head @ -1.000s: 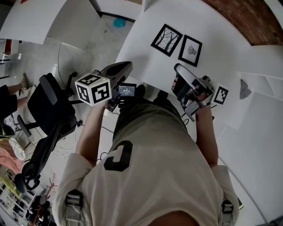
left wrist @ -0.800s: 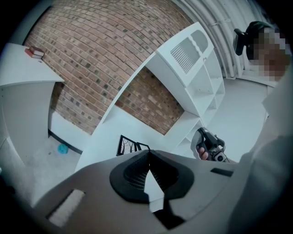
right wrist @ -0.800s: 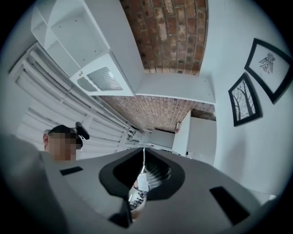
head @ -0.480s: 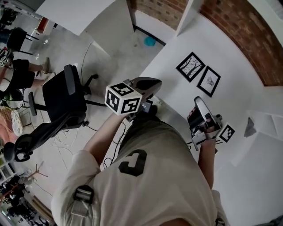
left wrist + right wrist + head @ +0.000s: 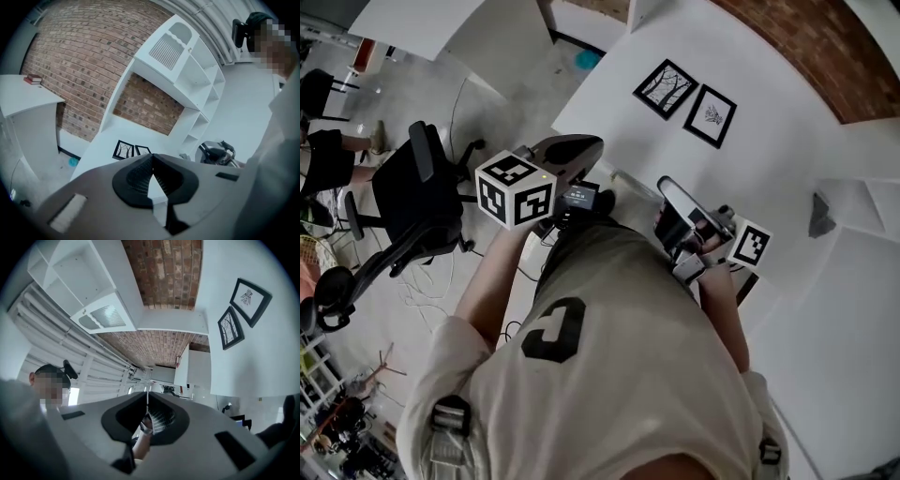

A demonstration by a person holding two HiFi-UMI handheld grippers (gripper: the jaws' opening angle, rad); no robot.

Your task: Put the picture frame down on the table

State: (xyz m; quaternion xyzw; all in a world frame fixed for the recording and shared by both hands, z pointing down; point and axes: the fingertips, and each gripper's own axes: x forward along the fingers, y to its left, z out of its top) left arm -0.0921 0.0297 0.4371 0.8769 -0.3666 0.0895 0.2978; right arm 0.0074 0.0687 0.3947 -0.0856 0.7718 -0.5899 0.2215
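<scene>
Though the picture frame (image 5: 666,88) and a second frame (image 5: 711,114) lie flat on the counter (image 5: 769,150) as before, the left gripper (image 5: 586,148) and right gripper (image 5: 670,195) have drawn further off, jaws pressed together empty, so placing looks finished

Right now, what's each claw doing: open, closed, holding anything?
Left claw: closed, holding nothing.
Right claw: closed, holding nothing.
</scene>
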